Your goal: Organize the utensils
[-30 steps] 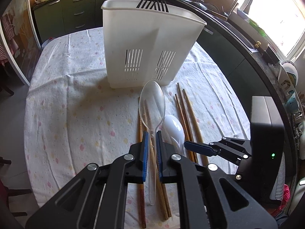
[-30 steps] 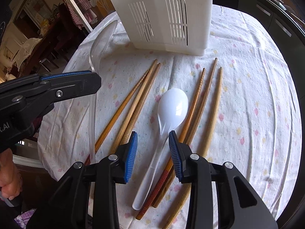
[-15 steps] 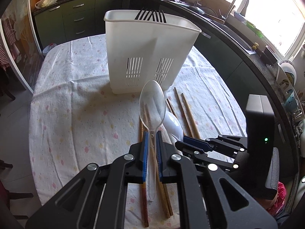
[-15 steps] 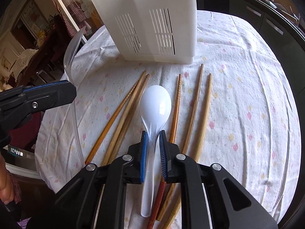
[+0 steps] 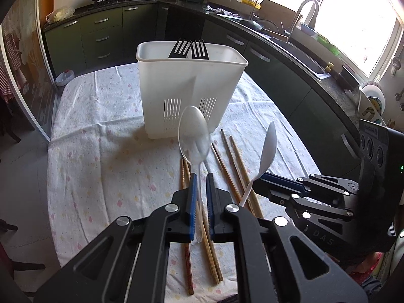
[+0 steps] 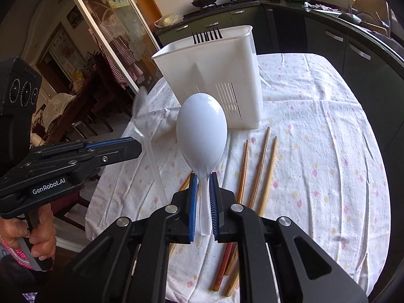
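holder (image 5: 176,85) top open, forks (image 5: 189,49) inside

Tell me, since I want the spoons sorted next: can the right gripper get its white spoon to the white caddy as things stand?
Probably yes. The right gripper is shut on the white spoon, lifted off the tablecloth, and the white caddy stands right ahead with its top open. Only black forks occupy its far side.

Left gripper (image 5: 199,184) clamped on a clear spoon (image 5: 194,136), right gripper (image 6: 202,184) clamped on a white spoon (image 6: 201,128), both tilted downward
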